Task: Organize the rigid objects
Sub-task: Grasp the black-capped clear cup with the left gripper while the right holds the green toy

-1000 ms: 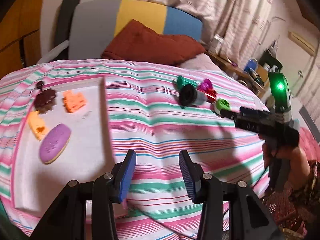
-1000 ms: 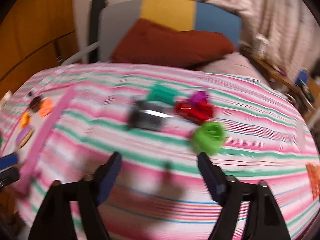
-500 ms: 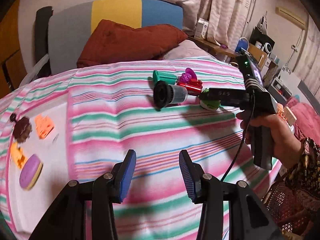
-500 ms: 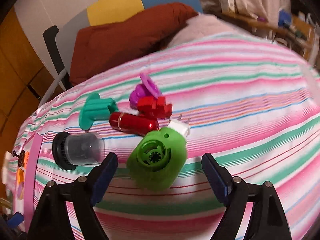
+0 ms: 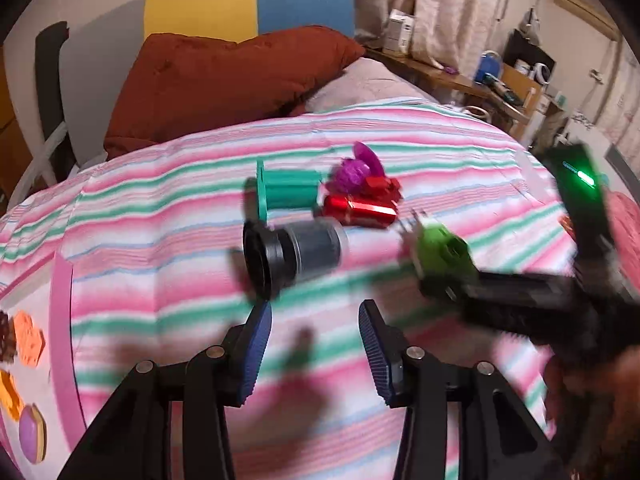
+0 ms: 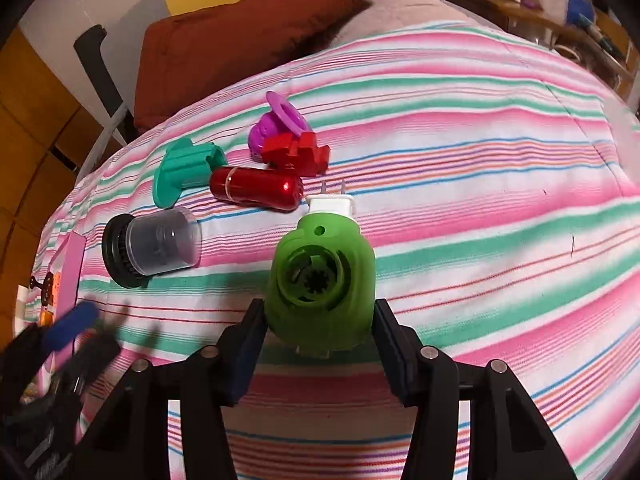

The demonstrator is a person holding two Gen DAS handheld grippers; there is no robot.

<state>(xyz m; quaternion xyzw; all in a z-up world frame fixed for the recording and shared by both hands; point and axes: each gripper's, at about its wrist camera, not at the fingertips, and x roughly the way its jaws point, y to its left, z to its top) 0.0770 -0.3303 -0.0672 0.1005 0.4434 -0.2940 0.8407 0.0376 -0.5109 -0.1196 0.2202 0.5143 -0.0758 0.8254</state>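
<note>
A cluster of rigid objects lies on the striped bedspread [image 6: 500, 184]: a green plug-in device [image 6: 322, 280] with a white pronged plug, a red cylinder [image 6: 256, 188], a red block [image 6: 298, 152], a purple cup-shaped piece [image 6: 276, 124], a teal flanged tube [image 6: 184, 168] and a clear-capped black jar [image 6: 154, 246] on its side. My right gripper [image 6: 318, 330] has closed on the green device's sides. My left gripper [image 5: 316, 344] is open and empty, just short of the jar [image 5: 292, 254]. The green device [image 5: 440, 252] and right gripper [image 5: 444, 284] also show in the left wrist view.
A white tray with a pink rim [image 5: 60, 312] lies at the left and holds orange, brown and purple pieces [image 5: 28, 338]. A rust-red pillow [image 5: 224, 76] and a padded headboard are behind. A cluttered side table [image 5: 492, 80] stands at the right.
My right gripper moved forward and its fingers closed around the green device. My left gripper swung right from the tray and came up close to the jar.
</note>
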